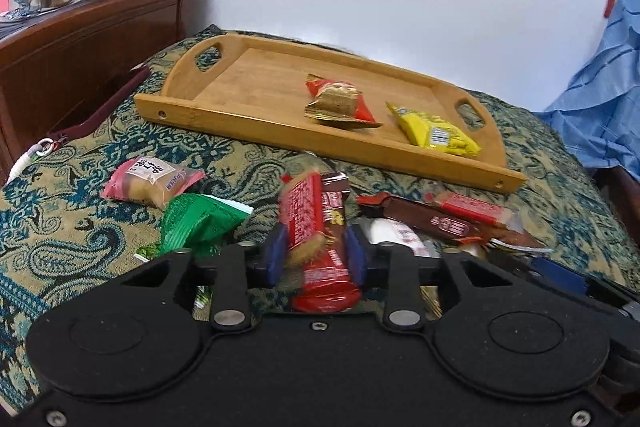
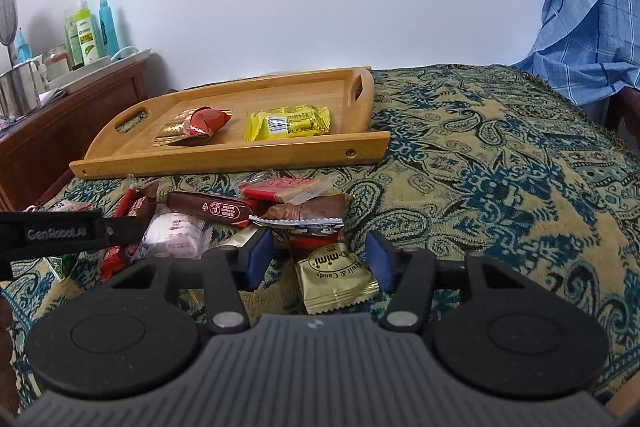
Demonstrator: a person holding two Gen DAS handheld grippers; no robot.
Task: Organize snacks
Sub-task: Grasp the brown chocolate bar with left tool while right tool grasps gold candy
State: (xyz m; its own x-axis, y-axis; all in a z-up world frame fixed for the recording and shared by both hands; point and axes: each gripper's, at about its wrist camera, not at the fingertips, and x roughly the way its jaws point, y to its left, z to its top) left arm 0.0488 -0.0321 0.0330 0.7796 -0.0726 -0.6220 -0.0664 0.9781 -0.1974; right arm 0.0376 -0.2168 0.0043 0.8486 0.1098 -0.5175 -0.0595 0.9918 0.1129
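Now, left gripper (image 1: 316, 253): pinching the red biscuit bar (image 1: 314, 227), lifted at 12 o'clock off the snack pile.
Risk: the slick wrapper may slide out (grip looks off-centre).
Right gripper (image 2: 319, 259): spread above the gold candy packet (image 2: 335, 277).
Tray (image 1: 360, 151): bamboo, rimmed, at 12 o'clock; holds the red packet (image 1: 340, 99) and yellow packet (image 1: 436, 131).
Cloth (image 2: 500, 167): woven, soft.
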